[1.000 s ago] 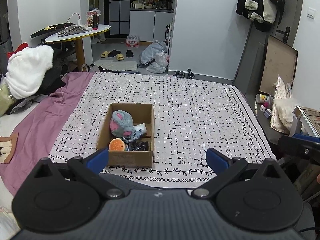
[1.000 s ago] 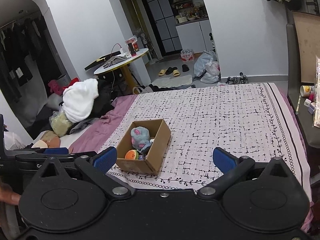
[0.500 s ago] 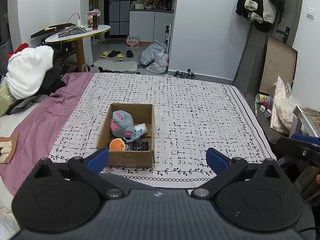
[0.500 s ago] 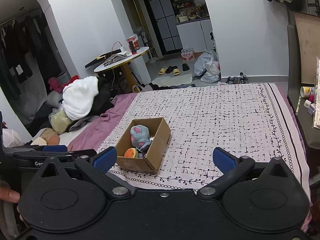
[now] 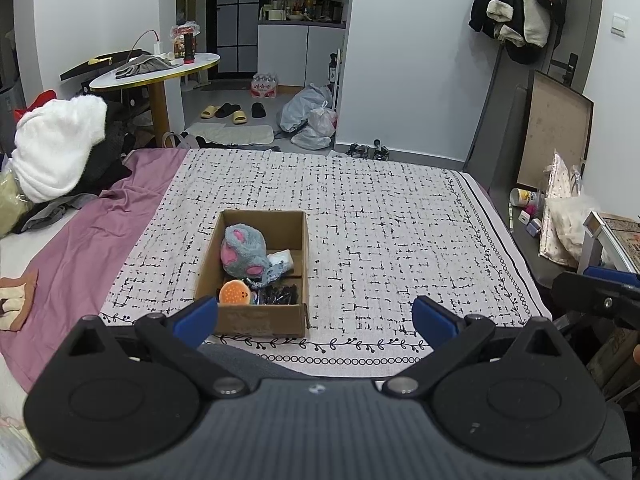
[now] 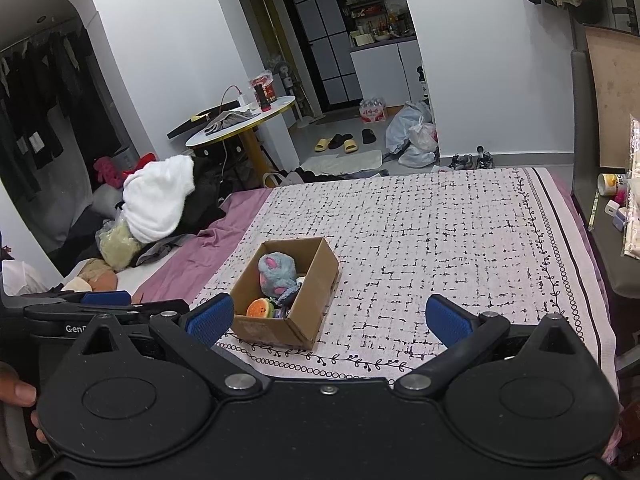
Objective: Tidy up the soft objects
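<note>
A brown cardboard box (image 5: 256,318) stands on the patterned bedspread (image 5: 380,216) near its front edge. Inside lie a grey and pink plush toy (image 5: 242,250), an orange burger-like plush (image 5: 235,293), a small white item (image 5: 280,258) and a dark bundle (image 5: 280,294). The box also shows in the right wrist view (image 6: 304,328) with the grey plush (image 6: 276,274) and orange plush (image 6: 260,310). My left gripper (image 5: 316,316) is open and empty, held back from the box. My right gripper (image 6: 326,316) is open and empty, to the right of the box.
A purple sheet (image 5: 72,248) covers the bed's left side, with a white fluffy pile (image 5: 56,148) and dark clothes. A round table (image 5: 156,70) stands behind. Boards and packets (image 5: 560,200) crowd the right side beyond the bed edge.
Both grippers stay open. The right wrist view has drifted slightly, so the box sits a little further right and higher; the left view is almost unchanged.
</note>
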Available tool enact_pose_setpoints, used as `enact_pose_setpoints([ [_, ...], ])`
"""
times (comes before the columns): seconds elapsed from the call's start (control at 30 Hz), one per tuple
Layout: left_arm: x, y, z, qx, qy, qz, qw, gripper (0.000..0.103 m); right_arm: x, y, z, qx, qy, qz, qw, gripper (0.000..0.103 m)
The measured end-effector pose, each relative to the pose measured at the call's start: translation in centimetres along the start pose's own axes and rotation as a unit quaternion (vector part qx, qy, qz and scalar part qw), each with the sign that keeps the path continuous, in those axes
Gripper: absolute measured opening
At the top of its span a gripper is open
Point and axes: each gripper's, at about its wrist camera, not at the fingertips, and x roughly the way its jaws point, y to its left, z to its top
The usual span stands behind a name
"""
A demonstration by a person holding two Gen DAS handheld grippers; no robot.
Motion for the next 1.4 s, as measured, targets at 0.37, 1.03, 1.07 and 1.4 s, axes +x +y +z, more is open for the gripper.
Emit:
enact_pose_setpoints([
  [0.37, -1.2, 0.0, 0.6, -0.001, -0.015, -0.002, 0.9999, 0.103, -0.5, 0.5, 0.2, -0.003, -0.006, 0.002, 1.000, 0.103],
  [1.03, -0.7, -0.2, 0.8, 0.000, -0.001, -0.006, 1.0000, 0.103, -0.4, 0.5, 0.2, -0.001, -0.002, 0.004, 1.000, 0.103],
  [1.07, -0.6, -0.2, 0.8, 0.000, 0.000, -0.006, 1.0000, 0.103, -0.4, 0.5, 0.2, -0.001, -0.002, 0.003, 1.000, 0.103],
  [1.4, -0.3, -0.4, 0.6, 0.003, 0.010, -0.009, 0.9999, 0.103, -0.4, 0.3, 0.2, 0.006, 0.001, 0.001, 1.000, 0.103],
])
